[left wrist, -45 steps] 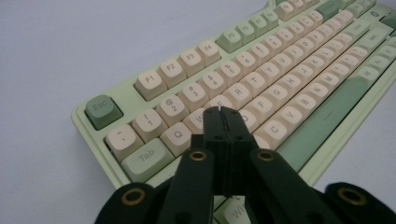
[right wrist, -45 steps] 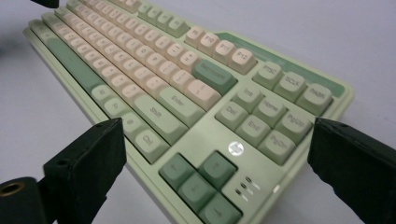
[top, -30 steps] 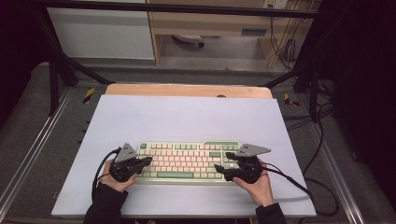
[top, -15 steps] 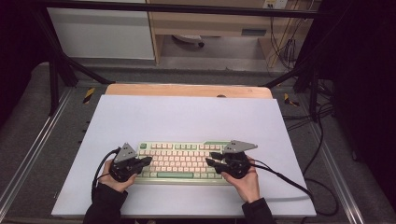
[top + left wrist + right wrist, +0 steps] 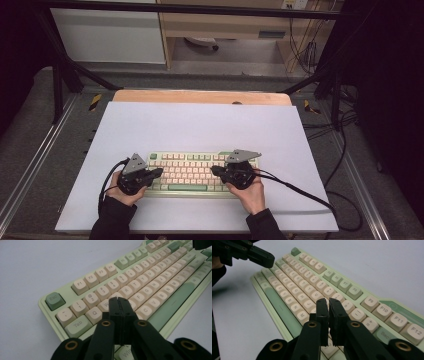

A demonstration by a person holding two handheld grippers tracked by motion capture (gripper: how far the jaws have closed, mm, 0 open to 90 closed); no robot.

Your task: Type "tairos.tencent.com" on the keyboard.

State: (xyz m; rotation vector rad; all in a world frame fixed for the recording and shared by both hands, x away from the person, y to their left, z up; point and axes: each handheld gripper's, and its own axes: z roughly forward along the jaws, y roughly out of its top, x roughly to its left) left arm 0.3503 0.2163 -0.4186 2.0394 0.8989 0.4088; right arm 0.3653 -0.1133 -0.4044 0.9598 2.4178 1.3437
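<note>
Since the earlier frames the right claw (image 5: pixel 216 171) has slid inward from the keyboard's right end to over the right-hand keys, and its jaws have just been closing w/ nothing between them. Now they're all but together, only a hairline gap in the right gripper view, tips (image 5: pixel 329 305) over the number row near the 0 key. Left claw (image 5: pixel 159 172) hasn't moved: jaws pressed together, empty, tips (image 5: pixel 119 304) over the W/E keys.

Both claws point inward toward each other across the keyboard (image 5: pixel 192 169), one from each end, each held by a hand.

Keyboard: pale green case, cream keys, green Esc and spacebar. Lies flat at the near-centre of the white counter (image 5: pixel 200 125), parallel to the near edge.
</note>
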